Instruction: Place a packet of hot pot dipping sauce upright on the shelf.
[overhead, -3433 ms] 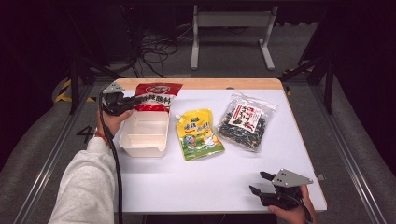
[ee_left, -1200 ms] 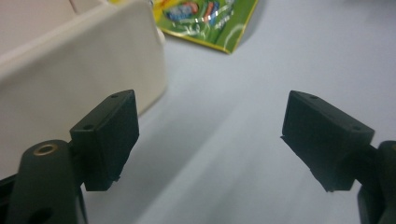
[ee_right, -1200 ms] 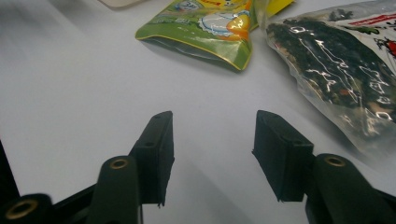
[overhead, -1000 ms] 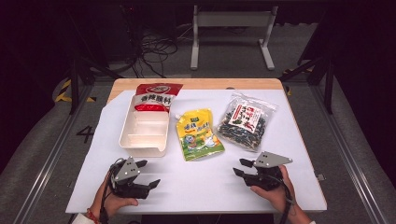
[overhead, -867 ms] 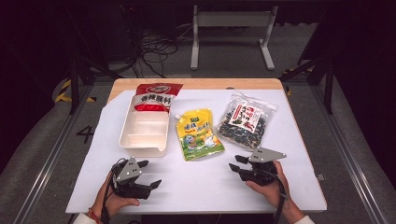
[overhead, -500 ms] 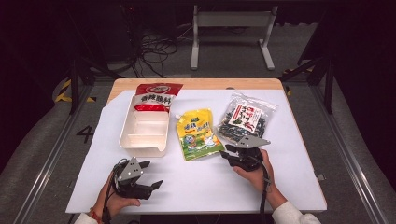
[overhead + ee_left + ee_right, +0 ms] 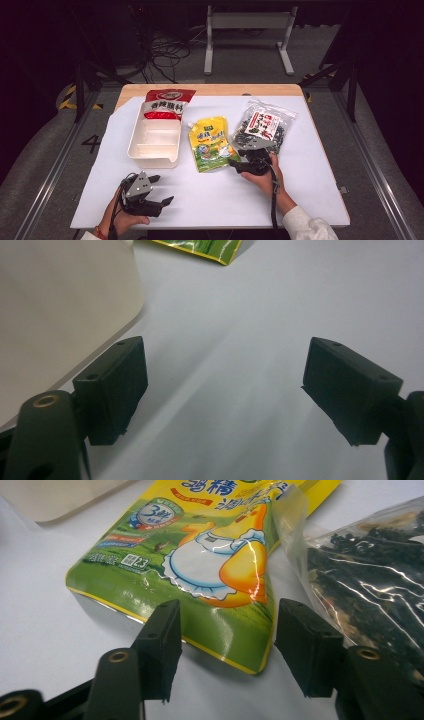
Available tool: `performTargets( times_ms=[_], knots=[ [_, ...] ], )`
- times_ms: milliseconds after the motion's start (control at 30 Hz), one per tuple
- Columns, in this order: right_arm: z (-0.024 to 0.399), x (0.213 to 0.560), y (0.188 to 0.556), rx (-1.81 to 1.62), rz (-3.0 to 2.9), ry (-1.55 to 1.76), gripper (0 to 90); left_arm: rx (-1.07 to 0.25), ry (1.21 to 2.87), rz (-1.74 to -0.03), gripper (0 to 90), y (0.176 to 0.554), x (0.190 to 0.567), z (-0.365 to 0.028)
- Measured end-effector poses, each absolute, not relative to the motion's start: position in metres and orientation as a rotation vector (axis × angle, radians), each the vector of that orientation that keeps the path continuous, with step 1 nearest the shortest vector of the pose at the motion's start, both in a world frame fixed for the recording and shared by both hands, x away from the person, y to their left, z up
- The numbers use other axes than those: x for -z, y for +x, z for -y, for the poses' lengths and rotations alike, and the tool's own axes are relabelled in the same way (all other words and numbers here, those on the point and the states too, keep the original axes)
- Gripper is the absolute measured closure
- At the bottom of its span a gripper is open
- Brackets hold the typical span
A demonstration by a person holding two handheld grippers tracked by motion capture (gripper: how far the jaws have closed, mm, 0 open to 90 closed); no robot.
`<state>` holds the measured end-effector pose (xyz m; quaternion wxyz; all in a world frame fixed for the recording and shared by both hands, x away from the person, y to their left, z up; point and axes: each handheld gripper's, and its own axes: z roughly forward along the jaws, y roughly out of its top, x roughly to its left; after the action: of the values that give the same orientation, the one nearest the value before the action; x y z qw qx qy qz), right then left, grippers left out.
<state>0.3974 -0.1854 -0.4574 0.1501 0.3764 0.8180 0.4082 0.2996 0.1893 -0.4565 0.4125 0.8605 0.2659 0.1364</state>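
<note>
The right gripper (image 7: pixel 225 645) has just been opening, its jaws spread and empty at the near corner of the yellow-green pouch (image 7: pixel 212 144), mid-frame beside the seaweed bag (image 7: pixel 263 127); I'd say it is lining up a pick, and next must straddle that edge and close. The left gripper (image 7: pixel 161 191) rests spread, lower left, below the white tray (image 7: pixel 152 156).

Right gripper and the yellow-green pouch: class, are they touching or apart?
Apart. In the right gripper view the right gripper has open jaws flanking the yellow-green pouch's near corner, with white table visible between pads and pouch.
</note>
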Motion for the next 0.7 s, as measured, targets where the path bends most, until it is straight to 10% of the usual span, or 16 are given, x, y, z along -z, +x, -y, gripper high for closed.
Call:
performTargets(
  times_ms=[500,700],
  knots=[
    [0.172,0.459,0.403,-1.137,-2.378,1.127,31.5,-0.316,2.172,-0.660,18.3,0.299,0.458,-0.187],
    [0.187,0.449,0.392,-1.158,-2.370,1.085,41.3,-0.315,2.175,-0.663,18.1,0.299,0.459,-0.189]
  ],
)
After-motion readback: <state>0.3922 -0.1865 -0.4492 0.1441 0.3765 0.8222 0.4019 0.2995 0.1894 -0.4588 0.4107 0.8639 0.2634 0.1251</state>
